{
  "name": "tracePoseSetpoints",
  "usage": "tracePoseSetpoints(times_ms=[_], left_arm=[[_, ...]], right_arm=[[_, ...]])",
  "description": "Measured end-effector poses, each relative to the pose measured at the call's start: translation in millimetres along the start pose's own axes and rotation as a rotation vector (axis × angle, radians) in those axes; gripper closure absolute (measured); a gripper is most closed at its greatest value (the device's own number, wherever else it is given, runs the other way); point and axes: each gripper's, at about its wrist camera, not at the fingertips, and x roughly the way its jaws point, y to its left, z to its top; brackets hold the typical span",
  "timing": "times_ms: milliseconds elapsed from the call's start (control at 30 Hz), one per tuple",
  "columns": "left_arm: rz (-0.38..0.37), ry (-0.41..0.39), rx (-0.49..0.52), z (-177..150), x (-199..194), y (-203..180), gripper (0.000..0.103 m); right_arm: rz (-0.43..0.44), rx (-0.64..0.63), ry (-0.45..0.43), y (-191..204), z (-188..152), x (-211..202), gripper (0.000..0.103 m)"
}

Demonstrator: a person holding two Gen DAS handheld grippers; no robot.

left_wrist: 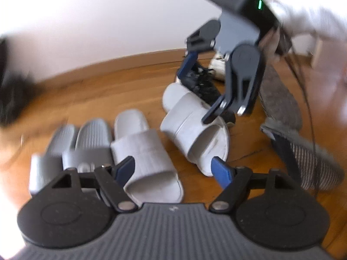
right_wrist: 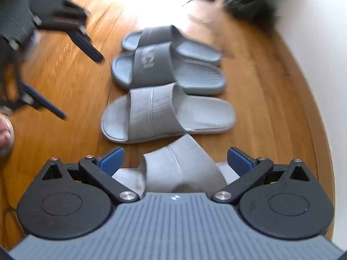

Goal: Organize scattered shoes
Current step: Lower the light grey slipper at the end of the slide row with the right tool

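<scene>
Four slides are seen on a wooden floor point(right_wrist: 271, 91) in the right wrist view. Two dark grey slides point(right_wrist: 171, 49) are set side by side, and a light slide point(right_wrist: 167, 112) is laid just beside them in the same line. A second light slide point(right_wrist: 182, 169) lies askew directly under the right gripper point(right_wrist: 175, 158); its strap is framed between the two blue pads point(right_wrist: 112, 158), which stand wide apart on either side of it. No contact between pads and strap is visible, so the slide is not gripped.

In the left wrist view the left gripper point(left_wrist: 175, 169) is held over the aligned light slide point(left_wrist: 149, 158), whose heel end lies between the spread fingers point(left_wrist: 222, 171) without being touched; the jaws are well open and nothing is held. The dark grey pair point(left_wrist: 71, 147) is seen to the left of it, blurred.

The right gripper point(left_wrist: 195, 86) appears further off in this view, its fingers spread above the askew slide point(left_wrist: 195, 127), one fingertip close over the strap. Behind it a black shoe point(left_wrist: 201, 82) and a white shoe point(left_wrist: 216, 65) lie near the skirting. To the right, two brown-grey slippers point(left_wrist: 282, 99) are seen, one showing its striped lining, with a thin cable point(left_wrist: 308, 99) running across them.
</scene>
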Motion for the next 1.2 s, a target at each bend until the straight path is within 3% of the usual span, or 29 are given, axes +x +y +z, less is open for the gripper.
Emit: tracePoseSetpoints(times_ms=[133, 300, 433, 633, 767, 967, 1000, 1200], left_arm=[[0.041, -0.013, 0.046, -2.8, 2.5, 2.2, 0.027], [0.041, -0.026, 0.015, 0.6, 8.6, 13.1, 0.027], [0.061, -0.049, -0.009, -2.1, 7.1, 21.4, 0.027], [0.029, -0.025, -0.029, -7.0, 13.7, 26.7, 0.027], [0.016, -0.015, -0.025, -6.2, 21.3, 27.2, 0.027], [0.017, -0.011, -0.031, -6.5, 19.9, 26.3, 0.027], [0.019, -0.009, -0.034, -6.4, 19.1, 25.9, 0.027], [0.013, -0.013, -0.036, -7.4, 15.8, 21.0, 0.027]], right_arm=[[0.009, -0.122, 0.124, 11.7, 10.0, 44.6, 0.007], [-0.088, -0.309, 0.347, 31.4, -0.6, 88.4, 0.017], [-0.112, -0.351, 0.342, 41.7, -17.0, 79.8, 0.02], [-0.131, -0.346, 0.347, 48.0, -77.2, 49.1, 0.021], [-0.204, -0.35, 0.29, 51.7, -103.6, 30.0, 0.024], [-0.258, -0.276, 0.066, 52.5, -81.1, -0.7, 0.025], [-0.256, -0.264, 0.005, 53.4, -74.3, -5.7, 0.024], [-0.128, -0.185, -0.104, 57.3, -53.4, 12.9, 0.024]])
